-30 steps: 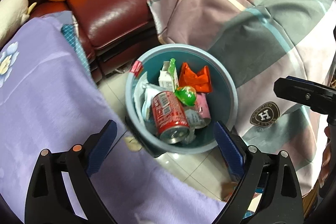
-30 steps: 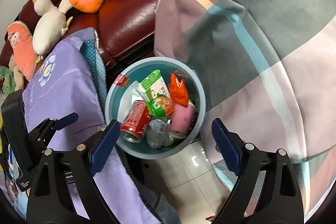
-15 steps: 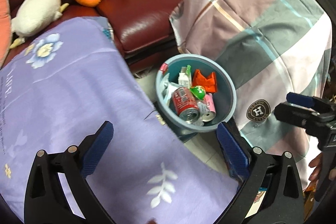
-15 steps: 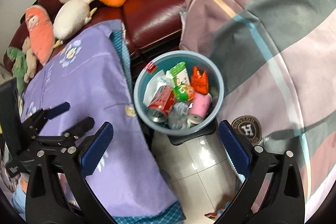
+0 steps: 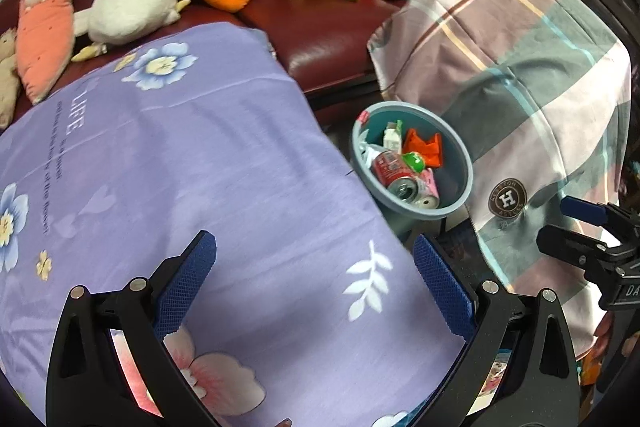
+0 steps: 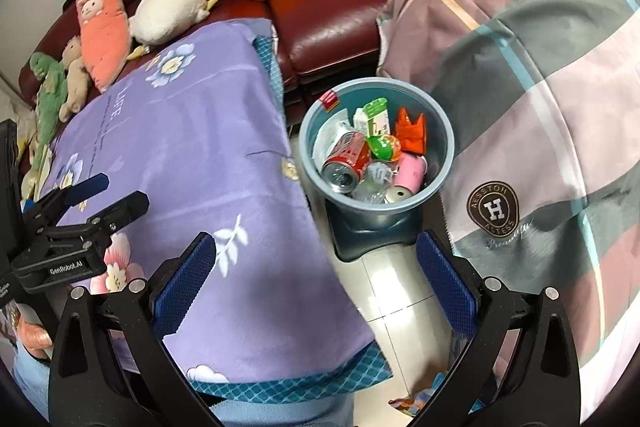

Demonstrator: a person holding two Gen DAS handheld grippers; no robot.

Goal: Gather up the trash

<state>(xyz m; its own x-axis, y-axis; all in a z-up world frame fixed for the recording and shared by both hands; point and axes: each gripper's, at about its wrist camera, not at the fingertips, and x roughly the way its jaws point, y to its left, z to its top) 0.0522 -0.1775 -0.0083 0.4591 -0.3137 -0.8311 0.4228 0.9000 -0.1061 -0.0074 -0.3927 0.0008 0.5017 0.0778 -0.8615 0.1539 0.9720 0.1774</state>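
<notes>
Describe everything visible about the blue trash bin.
The blue trash bin is a round, plastic-looking bucket standing upright on a darker base on the tiled floor, between the purple floral cloth and the plaid cloth. It holds a red can, pink can, carton, orange wrapper and green ball. A red label hangs on its rim.

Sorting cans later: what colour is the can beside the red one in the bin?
Pink, clearest in the right wrist view.

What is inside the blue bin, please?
The blue bin holds a red can, a pink can, a green ball, a carton and orange wrapping. Lower trash is covered.
</notes>
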